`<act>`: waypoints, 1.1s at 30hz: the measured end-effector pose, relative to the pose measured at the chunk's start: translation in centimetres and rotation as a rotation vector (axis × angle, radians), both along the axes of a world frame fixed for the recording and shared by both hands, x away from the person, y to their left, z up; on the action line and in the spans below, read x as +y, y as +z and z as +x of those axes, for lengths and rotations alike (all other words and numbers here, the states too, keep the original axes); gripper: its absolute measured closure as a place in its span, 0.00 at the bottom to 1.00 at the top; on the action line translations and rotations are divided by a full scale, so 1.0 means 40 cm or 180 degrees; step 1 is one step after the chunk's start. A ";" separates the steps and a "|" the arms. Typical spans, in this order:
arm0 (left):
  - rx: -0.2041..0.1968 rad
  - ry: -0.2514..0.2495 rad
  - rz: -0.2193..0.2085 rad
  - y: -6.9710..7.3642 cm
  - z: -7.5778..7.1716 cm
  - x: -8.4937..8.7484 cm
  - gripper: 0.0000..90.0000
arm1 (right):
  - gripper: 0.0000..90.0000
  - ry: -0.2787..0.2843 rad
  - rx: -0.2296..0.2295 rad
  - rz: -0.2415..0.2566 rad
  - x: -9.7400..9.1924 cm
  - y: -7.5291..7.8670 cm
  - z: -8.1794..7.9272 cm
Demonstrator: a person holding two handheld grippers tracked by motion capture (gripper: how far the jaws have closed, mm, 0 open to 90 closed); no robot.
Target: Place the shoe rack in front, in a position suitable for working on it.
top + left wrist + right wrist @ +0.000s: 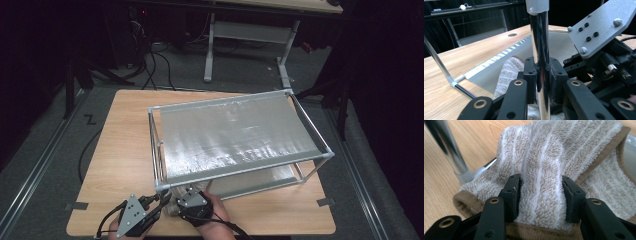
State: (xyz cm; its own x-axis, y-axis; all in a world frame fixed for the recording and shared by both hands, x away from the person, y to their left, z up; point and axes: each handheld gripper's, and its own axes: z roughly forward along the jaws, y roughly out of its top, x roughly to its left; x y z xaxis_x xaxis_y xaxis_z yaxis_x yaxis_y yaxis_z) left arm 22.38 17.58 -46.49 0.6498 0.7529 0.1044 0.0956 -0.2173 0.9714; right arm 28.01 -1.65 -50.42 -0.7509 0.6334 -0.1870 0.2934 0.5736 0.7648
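Note:
A metal-tube rack with a silver fabric top shelf stands on the wooden table. My left gripper is shut on the rack's front-left upright post, near its foot. A beige, white-striped towel lies at that corner, partly on the lower silver shelf. My right gripper has a raised fold of the towel between its pads, which press into the pile on both sides. The post stands just beyond it, at the left of the right gripper view.
The rack covers most of the table's right half; bare wood lies to its left and along the front edge. The right gripper's grey plate sits close beside the left gripper. Behind the table stand another desk's legs and floor cables.

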 end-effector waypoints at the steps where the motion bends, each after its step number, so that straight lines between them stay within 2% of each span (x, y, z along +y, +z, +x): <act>1: -0.0001 0.0000 0.0003 0.000 0.000 0.000 0.87 | 0.61 -0.0017 0.0011 -0.0009 -0.003 0.000 0.002; 7: 0.0002 -0.0003 0.0015 0.000 0.000 0.001 0.87 | 0.61 -0.0110 0.0033 -0.0024 -0.028 0.000 0.015; 12: -0.0001 -0.0007 0.0018 0.000 0.000 0.001 0.87 | 0.61 -0.0162 -0.0004 -0.0043 -0.056 0.000 0.025; 17: 0.0001 -0.0007 0.0009 0.000 0.000 0.001 0.87 | 0.61 -0.0363 0.0093 -0.0012 -0.086 0.000 0.026; 18: 0.0001 -0.0009 0.0005 0.000 0.000 0.001 0.87 | 0.61 -0.0199 -0.0123 -0.0040 -0.099 -0.001 0.041; 19: 0.0000 -0.0008 0.0003 0.000 0.000 0.000 0.87 | 0.61 -0.0394 0.0096 -0.0007 -0.103 0.001 0.030; 20: 0.0001 -0.0009 0.0009 0.000 0.000 0.001 0.87 | 0.61 -0.0430 0.0114 -0.0002 -0.110 0.002 0.031; 21: 0.0001 -0.0010 0.0012 0.000 0.000 0.001 0.87 | 0.60 -0.0270 -0.0095 -0.0021 -0.124 0.000 0.047; 22: 0.0001 -0.0011 0.0013 0.000 0.000 0.001 0.87 | 0.60 -0.0474 0.0130 0.0004 -0.128 0.003 0.037; 23: 0.0002 -0.0011 0.0014 0.000 0.000 0.001 0.87 | 0.60 -0.0453 0.0074 0.0003 -0.138 0.002 0.043; 25: 0.0005 -0.0009 0.0019 0.000 -0.001 0.001 0.87 | 0.60 -0.0477 0.0058 -0.0007 -0.158 0.003 0.051; 33: 0.0011 -0.0007 0.0003 0.000 -0.001 0.001 0.87 | 0.59 -0.0715 0.0113 -0.0002 -0.241 0.007 0.076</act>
State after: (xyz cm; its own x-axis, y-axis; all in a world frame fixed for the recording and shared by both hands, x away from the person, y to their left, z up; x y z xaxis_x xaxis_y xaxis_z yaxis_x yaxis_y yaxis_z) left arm 22.35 17.62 -46.51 0.6517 0.7515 0.1029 0.0986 -0.2185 0.9708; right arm 31.06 -11.28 -50.15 -0.5970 0.7854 -0.1634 0.4407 0.4913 0.7513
